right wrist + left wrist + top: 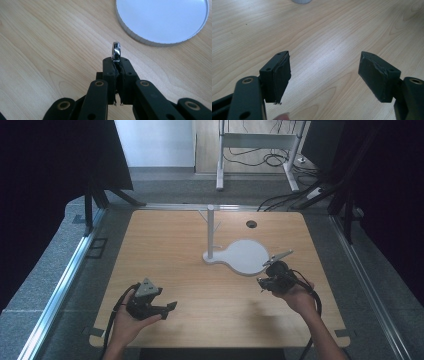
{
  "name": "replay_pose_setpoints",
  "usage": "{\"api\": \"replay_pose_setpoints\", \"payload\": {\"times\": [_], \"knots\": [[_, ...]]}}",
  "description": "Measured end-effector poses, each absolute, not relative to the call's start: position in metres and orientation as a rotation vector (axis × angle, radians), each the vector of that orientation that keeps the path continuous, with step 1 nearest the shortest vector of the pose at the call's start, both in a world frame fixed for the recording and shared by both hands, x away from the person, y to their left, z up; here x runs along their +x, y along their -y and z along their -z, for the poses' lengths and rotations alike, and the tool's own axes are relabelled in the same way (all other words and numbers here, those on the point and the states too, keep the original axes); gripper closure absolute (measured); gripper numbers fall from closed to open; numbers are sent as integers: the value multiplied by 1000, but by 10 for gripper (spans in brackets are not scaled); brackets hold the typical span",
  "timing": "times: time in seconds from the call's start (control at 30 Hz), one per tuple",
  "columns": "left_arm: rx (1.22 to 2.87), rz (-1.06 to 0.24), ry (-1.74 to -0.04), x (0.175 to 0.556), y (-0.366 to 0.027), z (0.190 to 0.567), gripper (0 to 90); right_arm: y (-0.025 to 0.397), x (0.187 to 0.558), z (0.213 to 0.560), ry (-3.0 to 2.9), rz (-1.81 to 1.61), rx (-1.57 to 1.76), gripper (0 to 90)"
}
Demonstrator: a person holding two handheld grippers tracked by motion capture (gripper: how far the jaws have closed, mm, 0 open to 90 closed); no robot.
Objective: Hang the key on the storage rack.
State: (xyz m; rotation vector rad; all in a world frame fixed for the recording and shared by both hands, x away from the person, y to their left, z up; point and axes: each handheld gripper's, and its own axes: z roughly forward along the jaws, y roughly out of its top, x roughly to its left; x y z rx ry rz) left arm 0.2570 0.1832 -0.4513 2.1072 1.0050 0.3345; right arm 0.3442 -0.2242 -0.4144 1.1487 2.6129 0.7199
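Silver ring (116,51), one, pinched in right gripper (116,60); one white stand (240,255).

Wooden table (170,250), grey carpet floor (45,270), black curtains (45,160), white desk frame (257,142), floor cables (280,200)

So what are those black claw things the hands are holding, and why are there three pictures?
They are hand-held grippers, squeezed by a person. One picture looks down from above the wooden table; the other two come from small cameras riding on each gripper.

On the table stands a white jewellery stand, a post with little branches, on a base with a round dish.

The left gripper is open and holds nothing. The right gripper is shut on a shiny silver ring, which pokes up edge-on between its tips, close to the dish. From above, the right gripper sits just beside the dish.
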Motion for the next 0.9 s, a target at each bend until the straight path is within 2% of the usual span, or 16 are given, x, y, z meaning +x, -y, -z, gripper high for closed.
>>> {"api": "replay_pose_setpoints", "payload": {"times": [0.9], "knots": [[2076, -319, -1027, 256, -194, 450, 269, 208, 373, 387, -2551, -774, 1148, 849]]}}
